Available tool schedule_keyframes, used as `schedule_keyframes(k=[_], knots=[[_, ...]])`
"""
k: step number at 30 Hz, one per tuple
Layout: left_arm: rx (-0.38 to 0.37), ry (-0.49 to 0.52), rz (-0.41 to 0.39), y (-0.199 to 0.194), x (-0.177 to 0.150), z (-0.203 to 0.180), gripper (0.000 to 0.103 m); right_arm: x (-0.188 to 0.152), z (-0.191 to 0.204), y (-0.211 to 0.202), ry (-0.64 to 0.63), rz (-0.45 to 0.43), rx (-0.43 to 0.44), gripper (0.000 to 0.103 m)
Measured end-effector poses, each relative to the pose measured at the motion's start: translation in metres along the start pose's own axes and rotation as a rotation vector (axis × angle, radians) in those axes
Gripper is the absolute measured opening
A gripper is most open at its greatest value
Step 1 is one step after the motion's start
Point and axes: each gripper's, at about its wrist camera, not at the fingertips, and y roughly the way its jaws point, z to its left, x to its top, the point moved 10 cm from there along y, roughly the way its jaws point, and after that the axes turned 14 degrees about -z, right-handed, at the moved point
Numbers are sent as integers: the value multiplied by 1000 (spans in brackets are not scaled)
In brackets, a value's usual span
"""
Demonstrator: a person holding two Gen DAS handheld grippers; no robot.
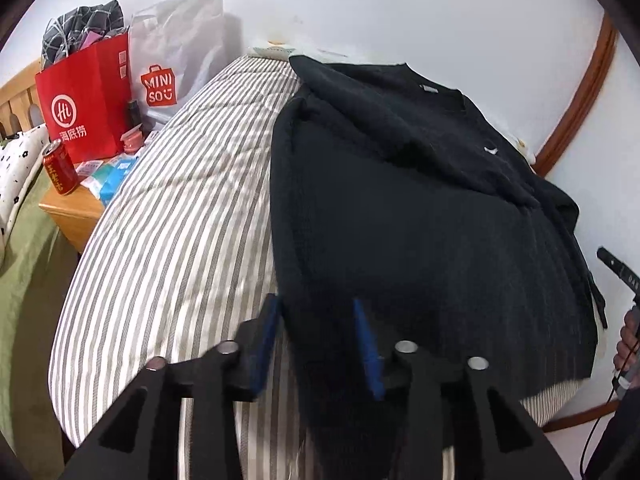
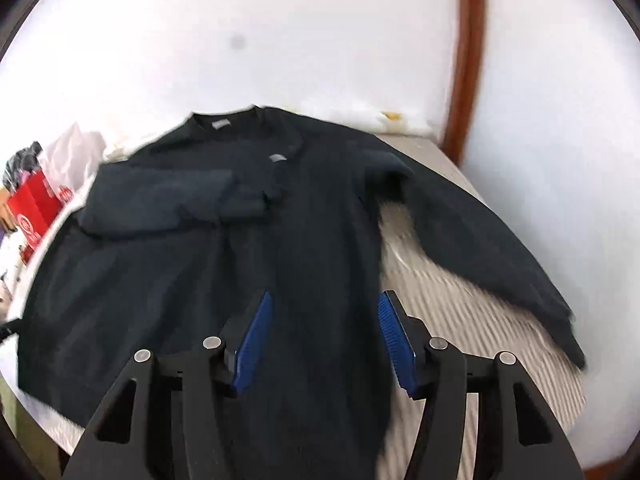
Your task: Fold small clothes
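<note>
Sweater lies flat beneath parted left gripper

black sweater lies flat on striped bed, one sleeve folded in.

Both wrist cameras look steeply down, close — sharing the black sweater on the striped bed.

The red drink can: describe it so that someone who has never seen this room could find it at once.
Start at the striped bed where the black sweater lies, and look to the small wooden bedside table beside it. The red can stands upright at the table's near corner, in front of the big red paper bag. It is the only cylinder there, red with gold lettering.
</note>
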Motion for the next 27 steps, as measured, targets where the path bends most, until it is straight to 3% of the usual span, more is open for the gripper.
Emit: schedule_keyframes(k=[5, 10, 24, 25, 27], knots=[[19, -3, -23, 18, 29, -5, 46, 39, 34, 52, 27, 13, 103, 58], [59, -8, -36, 47, 58, -3, 47, 63, 70, 106, -34, 38, 150, 59], [221, 85, -30, 129, 104, 21, 47, 46, 130, 235, -196, 193, 235, 58], [229, 88, -31, 135, 107, 25, 47, 47, 132, 238, -206, 185, 233, 50], [235, 83, -34, 143, 112, 27, 47, 46, 137, 243, -247, 170, 219, 23]])
